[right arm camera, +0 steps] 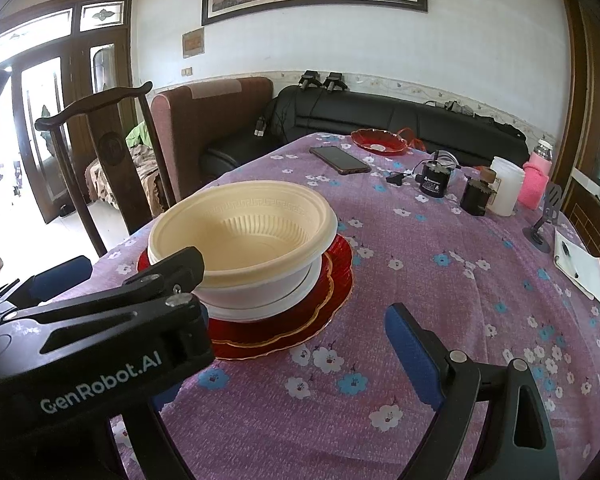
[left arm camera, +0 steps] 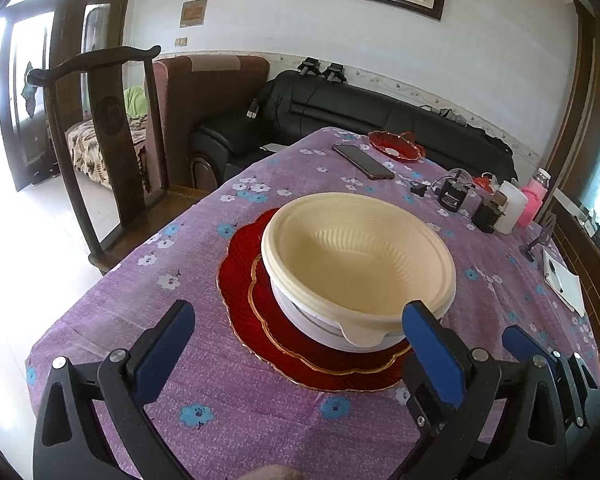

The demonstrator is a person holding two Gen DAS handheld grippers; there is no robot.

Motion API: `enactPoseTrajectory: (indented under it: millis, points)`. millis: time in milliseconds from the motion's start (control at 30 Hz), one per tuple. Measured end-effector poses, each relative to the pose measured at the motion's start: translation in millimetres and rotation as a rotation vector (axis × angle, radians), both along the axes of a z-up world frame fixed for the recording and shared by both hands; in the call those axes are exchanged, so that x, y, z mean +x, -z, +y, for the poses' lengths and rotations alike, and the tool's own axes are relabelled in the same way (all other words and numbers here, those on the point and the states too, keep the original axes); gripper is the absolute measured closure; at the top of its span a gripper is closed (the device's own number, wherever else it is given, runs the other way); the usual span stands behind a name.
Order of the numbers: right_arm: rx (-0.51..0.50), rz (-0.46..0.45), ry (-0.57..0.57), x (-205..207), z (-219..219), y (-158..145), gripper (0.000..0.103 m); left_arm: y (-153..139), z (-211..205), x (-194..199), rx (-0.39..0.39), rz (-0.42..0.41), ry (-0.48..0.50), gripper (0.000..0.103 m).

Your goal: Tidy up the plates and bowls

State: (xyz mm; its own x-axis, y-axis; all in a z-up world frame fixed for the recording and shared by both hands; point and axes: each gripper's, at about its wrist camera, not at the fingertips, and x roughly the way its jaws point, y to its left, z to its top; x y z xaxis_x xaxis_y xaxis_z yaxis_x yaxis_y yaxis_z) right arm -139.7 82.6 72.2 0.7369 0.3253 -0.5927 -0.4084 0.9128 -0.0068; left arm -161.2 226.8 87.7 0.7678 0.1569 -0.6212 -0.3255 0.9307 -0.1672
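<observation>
Counter: covered by a purple floral cloth [left arm camera: 236, 412]; carries the whole stack and assorted clutter.
Cream bowl [left arm camera: 360, 256]: uppermost in the stack, upright, nested inside a white bowl [left arm camera: 320, 326]; ribbed inner wall, key-pattern band under the rim in the right wrist view.
White bowl: sits directly on the plates; only its lower wall and base ring show beneath the cream rim.
Red plates [left arm camera: 244, 276]: two, scalloped with gold edging, the smaller lying on the larger; both flat on the cloth at the near-centre of the counter.
Small red dish [right arm camera: 378, 141]: at the far edge of the counter, well apart from the stack, just beside a dark phone [right arm camera: 340, 159].
Left claw [left arm camera: 300, 344]: jaws spread wide, holding nothing; right finger pad close to the near rim of the cream bowl, contact cannot be confirmed.
Right claw [right arm camera: 296, 312]: jaws spread wide, empty; positioned to the right of the stack, the left claw's body crossing its view at lower left.
Far right clutter: black canisters [right arm camera: 434, 178], a white jar [right arm camera: 506, 186], a pink bottle [right arm camera: 536, 180], a notepad with pen [right arm camera: 578, 266].
Surroundings: wooden chair [left arm camera: 112, 120] at the left edge of the counter; black sofa [left arm camera: 380, 114] behind.
</observation>
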Motion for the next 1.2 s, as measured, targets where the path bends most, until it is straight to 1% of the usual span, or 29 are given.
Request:
enactPoseTrajectory:
  millis: [267, 500, 533, 633, 733, 800, 867, 967, 1067, 1133, 1200]
  points:
    - [0.004, -0.001, 0.001, -0.8, -1.7, -0.8, 0.01, -2.7, -3.8, -2.1, 0.008, -0.001, -0.001, 0.0]
    - [-0.015, -0.003, 0.007, -1.0, -2.4, -0.2, 0.01, -2.0, -4.5, -1.8, 0.015, 0.013, -0.007, 0.0]
    - [-0.042, -0.01, 0.023, -0.1, -2.2, -0.2, 0.01, -1.6, -4.0, -1.6, 0.021, 0.019, -0.012, 0.0]
    - [-0.078, -0.019, 0.088, 6.5, -9.6, -1.8, 0.01, -2.3, 3.4, -4.3, 0.023, 0.02, -0.03, 0.0]
    - [-0.034, 0.033, 0.145, 19.2, -29.5, -0.9, 0.01, -4.4, 15.8, -7.8, 0.025, 0.014, -0.068, 0.0]
    - [0.004, 0.068, 0.156, 25.4, -37.7, 0.6, 0.01, -4.2, 26.4, -10.5, 0.032, 0.017, -0.103, 0.0]
    - [0.024, 0.082, 0.16, 28.8, -40.7, -0.3, 0.01, -2.4, 37.9, -13.1, 0.033, 0.026, -0.134, 0.0]
    - [0.005, 0.044, 0.184, 34.3, -36.2, -9.1, 0.01, 0.1, 50.9, -17.9, 0.027, 0.034, -0.165, 0.0]
    - [-0.058, -0.019, 0.273, 43.8, -30.5, -21.1, 0.01, 0.9, 56.3, -21.5, 0.024, 0.035, -0.174, 0.0]
    - [-0.055, -0.057, 0.329, 50.4, -32.0, -30.4, 0.01, 0.4, 57.5, -22.9, 0.026, 0.032, -0.173, 0.0]
    - [-0.074, -0.065, 0.349, 59.8, -28.7, -34.0, 0.01, 0.6, 56.1, -22.8, 0.026, 0.032, -0.168, 0.0]
